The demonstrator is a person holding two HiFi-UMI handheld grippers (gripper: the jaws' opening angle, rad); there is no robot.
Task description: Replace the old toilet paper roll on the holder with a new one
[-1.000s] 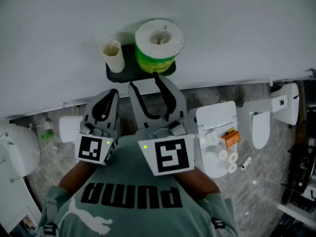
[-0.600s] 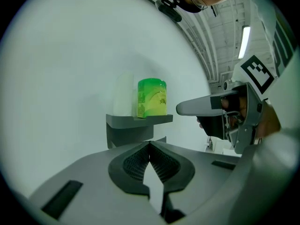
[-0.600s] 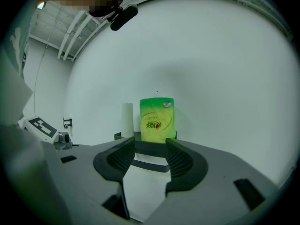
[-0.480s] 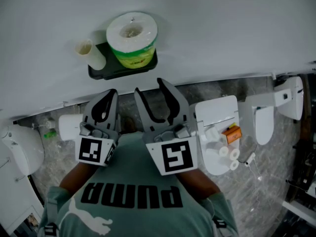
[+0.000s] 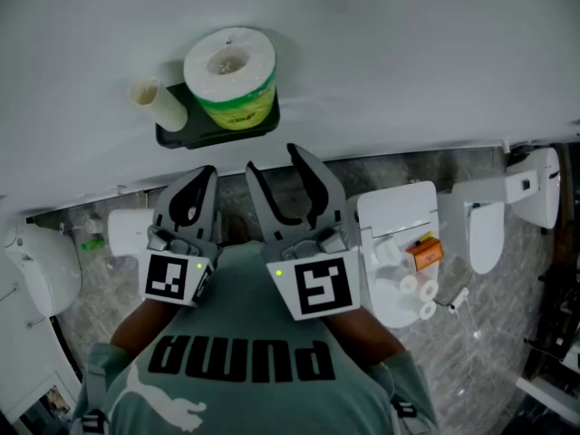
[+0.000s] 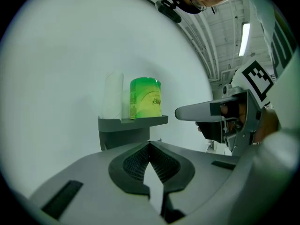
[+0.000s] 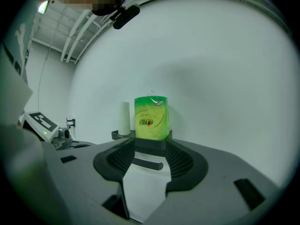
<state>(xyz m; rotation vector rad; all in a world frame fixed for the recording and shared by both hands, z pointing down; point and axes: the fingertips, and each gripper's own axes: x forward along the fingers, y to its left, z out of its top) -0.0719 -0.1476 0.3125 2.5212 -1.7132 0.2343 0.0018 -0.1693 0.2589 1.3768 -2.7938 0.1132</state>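
Observation:
A dark wall shelf [image 5: 217, 134] carries a new toilet roll in green wrapping [image 5: 229, 75] and, to its left, a bare cardboard tube [image 5: 156, 103]. Both grippers hang a little short of the shelf, pointing at the wall. My left gripper [image 5: 205, 172] is shut with nothing in it, below the tube. My right gripper [image 5: 283, 157] is open and empty, just right of the shelf's front edge. In the right gripper view the green roll [image 7: 151, 117], the tube [image 7: 124, 118] and the holder's bar [image 7: 147, 163] show between the jaws. The left gripper view shows the green roll [image 6: 146, 97] above the shelf [image 6: 132, 122].
A white toilet [image 5: 399, 234] stands below right, with an orange item [image 5: 422, 254] and small white rolls [image 5: 417, 293] on its lid. More white fixtures [image 5: 485, 229] are further right and another white fixture [image 5: 36, 275] at left. The floor is grey marble [image 5: 471, 352].
The right gripper's tips stood at the shelf's front edge a second ago and now sit back from it. The shelf has slid left in the head view. Neither gripper's jaws changed.

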